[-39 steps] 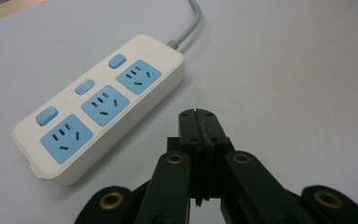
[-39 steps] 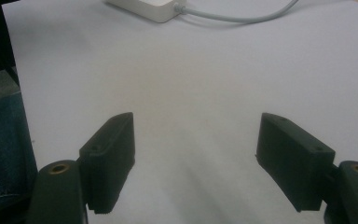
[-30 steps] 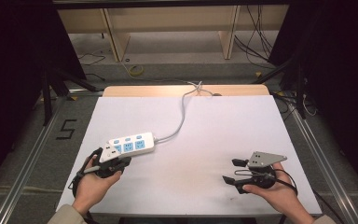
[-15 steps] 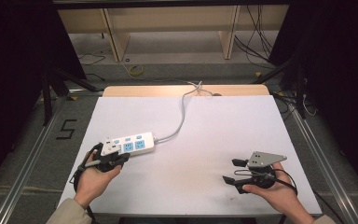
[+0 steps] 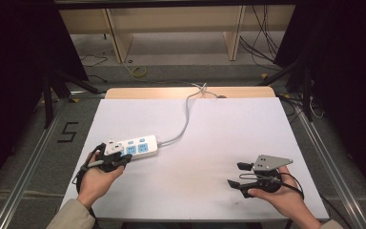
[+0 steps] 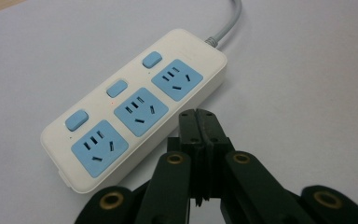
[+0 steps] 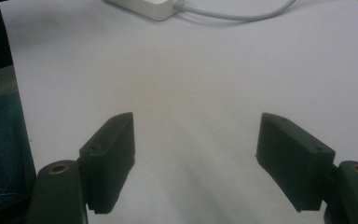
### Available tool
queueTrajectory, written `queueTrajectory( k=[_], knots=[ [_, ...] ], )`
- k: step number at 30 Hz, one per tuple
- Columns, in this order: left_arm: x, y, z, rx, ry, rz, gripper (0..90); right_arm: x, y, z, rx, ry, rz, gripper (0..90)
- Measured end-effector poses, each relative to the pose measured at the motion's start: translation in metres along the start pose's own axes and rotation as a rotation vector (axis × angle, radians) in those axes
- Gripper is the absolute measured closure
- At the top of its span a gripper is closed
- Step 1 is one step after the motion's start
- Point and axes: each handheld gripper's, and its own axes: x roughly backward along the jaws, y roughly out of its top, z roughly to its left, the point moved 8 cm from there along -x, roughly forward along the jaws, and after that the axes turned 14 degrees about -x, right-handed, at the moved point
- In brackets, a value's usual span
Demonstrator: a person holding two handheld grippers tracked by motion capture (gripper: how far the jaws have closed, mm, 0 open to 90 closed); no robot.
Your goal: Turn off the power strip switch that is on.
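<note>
White covering spreads over the desk (image 5: 209, 143), with a strip of bare pale wood showing along its far edge. Beyond the desk lies a grey floor with loose cables and the legs of wooden furniture, and dark curtains hang on both sides; a "5" is marked on the floor to the left. A white power strip (image 5: 136, 147) with three blue sockets and three blue switches lies flat on the left half of the desk, set at an angle, and its grey cord (image 5: 187, 119) curves away to the far edge. The person's left hand (image 5: 95, 179) comes in from the near edge, holding the left gripper (image 5: 119, 160) at the near left end of the power strip. In the left gripper view its fingers (image 6: 196, 123) are pressed together with nothing between them, tips just beside the strip's long near side, by the middle socket. The right hand (image 5: 279, 195) rests low near the desk's near right corner, well apart from the strip, with the right gripper (image 5: 236, 174) pointing left. Its fingers (image 7: 109, 149) stand wide apart over bare white surface, holding nothing. Broad open desk lies between the two hands and across the far right.
</note>
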Motion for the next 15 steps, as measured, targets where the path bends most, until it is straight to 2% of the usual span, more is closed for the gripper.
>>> queueTrajectory(
  k=[15],
  knots=[
    [-0.0049, 0.0012, 0.0088, 0.011, 0.012, 0.014, 89.9, -0.0001, -0.0003, 0.0002, 0.000, -0.001, 0.002, 28.4]
  ],
)
